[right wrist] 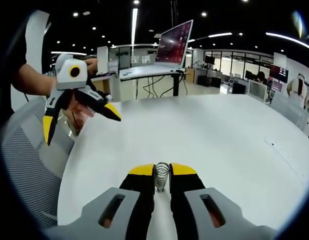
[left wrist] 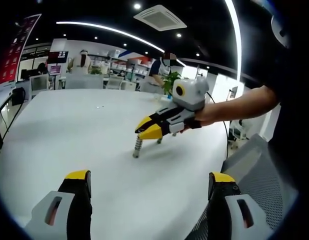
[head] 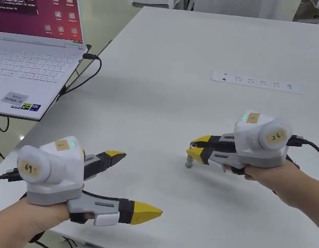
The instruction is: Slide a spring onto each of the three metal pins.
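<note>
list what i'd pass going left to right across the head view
laptop → left tongs, open → right tongs, shut on a spring that hangs below their tips

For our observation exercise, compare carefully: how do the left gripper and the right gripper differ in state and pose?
The left gripper has its fingers spread wide apart; the right gripper has them closed together. The left gripper holds nothing; the right gripper pinches a spring between its tips. Both share the same build: grey bodies and black fingers with yellow tips.
</note>
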A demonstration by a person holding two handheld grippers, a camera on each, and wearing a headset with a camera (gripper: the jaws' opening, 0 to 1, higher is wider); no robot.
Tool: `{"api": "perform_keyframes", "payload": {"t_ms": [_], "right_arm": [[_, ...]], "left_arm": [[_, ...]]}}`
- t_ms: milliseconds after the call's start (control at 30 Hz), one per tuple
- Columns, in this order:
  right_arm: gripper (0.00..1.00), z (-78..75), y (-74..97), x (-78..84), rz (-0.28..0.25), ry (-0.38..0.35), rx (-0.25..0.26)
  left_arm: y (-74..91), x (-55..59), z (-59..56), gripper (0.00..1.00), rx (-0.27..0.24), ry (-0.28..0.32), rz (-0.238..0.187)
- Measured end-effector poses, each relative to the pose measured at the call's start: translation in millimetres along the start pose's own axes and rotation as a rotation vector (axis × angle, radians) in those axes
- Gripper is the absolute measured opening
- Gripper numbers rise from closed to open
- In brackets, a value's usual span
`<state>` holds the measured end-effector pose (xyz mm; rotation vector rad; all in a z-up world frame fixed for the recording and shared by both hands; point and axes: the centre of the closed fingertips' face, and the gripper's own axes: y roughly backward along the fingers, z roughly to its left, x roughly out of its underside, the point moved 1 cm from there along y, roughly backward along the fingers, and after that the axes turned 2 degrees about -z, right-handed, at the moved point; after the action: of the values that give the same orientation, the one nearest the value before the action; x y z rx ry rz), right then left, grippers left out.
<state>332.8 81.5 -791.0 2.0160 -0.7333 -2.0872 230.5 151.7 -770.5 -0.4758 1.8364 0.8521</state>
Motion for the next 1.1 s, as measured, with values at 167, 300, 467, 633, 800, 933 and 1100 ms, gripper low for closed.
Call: {"api": "perform_keyframes", "payload": {"t_ms": [167,300,467,633,800,933,1100], "right_arm": [[0.09,2.3,-3.9,6.8,0.033,0.015,-0.005],[0.08,3.1,-10.9,17.2,0.068,0.03,-0.01],[0.09,0.4,-14.2,18.3,0.056,0.009,-0.003],[0.09,1.7,-13.4,17.7,0.058,0.004,-0.006],[0.23,4.4,-13.7,19.3,0.063,-0.032,-0.001],[0.25,14.7,-8.3,7.1,0.052,-0.037,0.006],[0.3,10.1,-2.1,0.3,0.031,-0.044,0.009]], "left_arm": [[-0.8,-1.2,0.5,0.94,0.002,-0.004,0.001],[-0.1,-1.4,1.7,0.94,-0.001,-0.005,0.001],[1.3,-0.5,1.6,0.94,-0.003,-0.002,-0.001],[1.8,0.7,1.8,0.94,-0.005,0.001,0.0],[0.1,-1.9,0.8,0.95,-0.004,-0.003,-0.006],[-0.8,-5.2,1.9,0.95,-0.005,-0.006,-0.012],[-3.8,-8.1,3.0,0.95,-0.008,-0.016,-0.014]]}}
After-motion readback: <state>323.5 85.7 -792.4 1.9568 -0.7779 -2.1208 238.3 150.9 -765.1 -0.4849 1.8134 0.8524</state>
